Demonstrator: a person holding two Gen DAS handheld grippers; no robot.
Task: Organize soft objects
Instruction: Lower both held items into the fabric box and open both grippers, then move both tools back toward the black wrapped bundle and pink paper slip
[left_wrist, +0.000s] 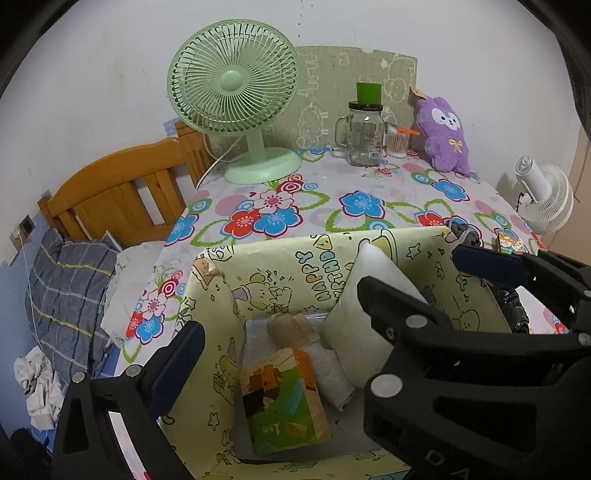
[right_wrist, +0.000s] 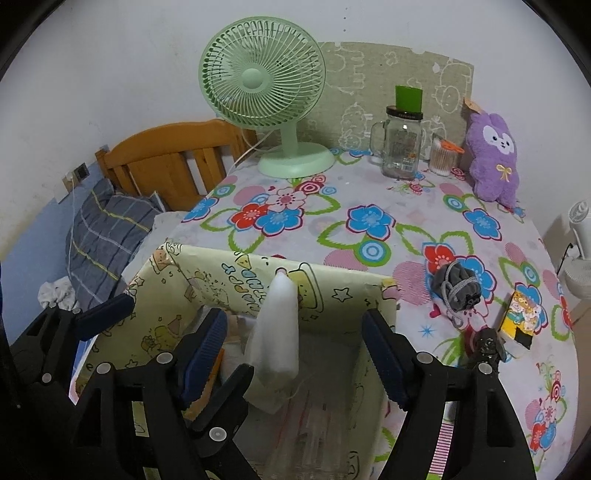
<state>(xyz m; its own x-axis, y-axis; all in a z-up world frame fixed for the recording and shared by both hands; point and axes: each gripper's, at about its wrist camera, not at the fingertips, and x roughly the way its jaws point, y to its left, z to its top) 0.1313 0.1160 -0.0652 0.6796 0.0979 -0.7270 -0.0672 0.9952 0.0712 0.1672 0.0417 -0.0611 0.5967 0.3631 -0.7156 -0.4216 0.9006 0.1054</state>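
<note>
While both tools (right_wrist: 295, 343) (left_wrist: 280, 306) hang released over the box (left_wrist: 229, 266), white pad (left_wrist: 373, 295) dropped inside; pouch (right_wrist: 458, 288) awaiting at three o'clock.

White wall (left_wrist: 92, 74) behind a wooden bed headboard (left_wrist: 122, 184) and floral-clothed table (left_wrist: 332, 192).

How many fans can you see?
2. The green fan stands at the table's back left; the white fan sits beyond the table's right edge. Others could be hidden.
</note>
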